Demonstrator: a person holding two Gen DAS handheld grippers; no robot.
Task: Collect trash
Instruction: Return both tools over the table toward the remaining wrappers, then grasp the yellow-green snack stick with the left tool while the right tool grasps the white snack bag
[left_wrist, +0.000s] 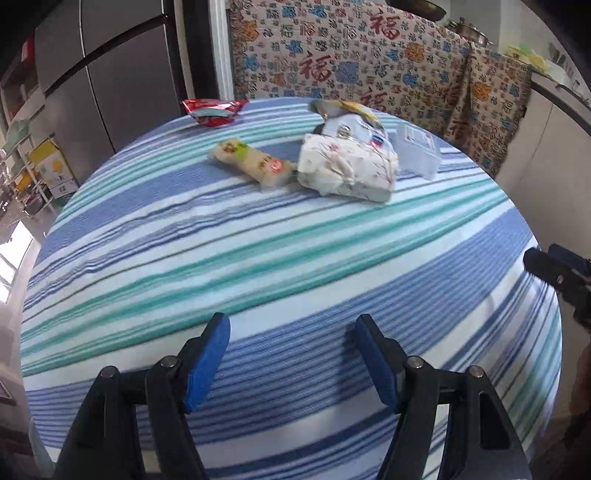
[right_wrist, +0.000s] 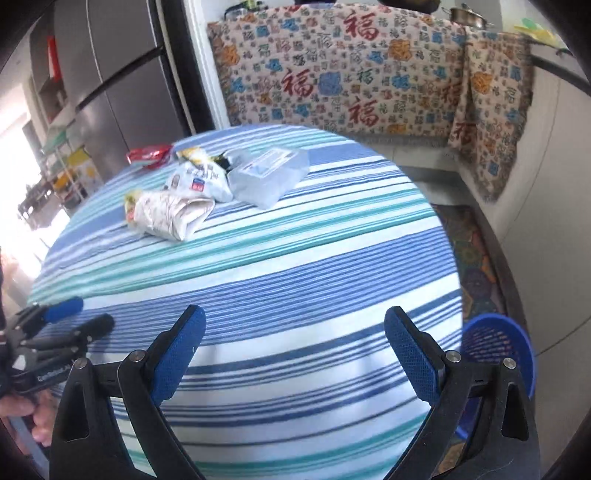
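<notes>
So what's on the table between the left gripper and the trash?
Nothing: only bare striped tablecloth lies between the left gripper and the wrappers, seen in the left wrist view.

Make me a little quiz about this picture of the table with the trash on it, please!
1. True or false: the red wrapper lies at the far edge of the striped table.
2. Which sits on the floor beside the table? A) a green bucket B) a blue basket C) a cardboard box
3. Fill in: neither the left hand-held gripper nor the right hand-held gripper holds ____.

Key:
1. True.
2. B.
3. Anything; both are open and empty, above the bare cloth, well short of the white crumpled bag, the clear plastic box and the long snack packet.
</notes>
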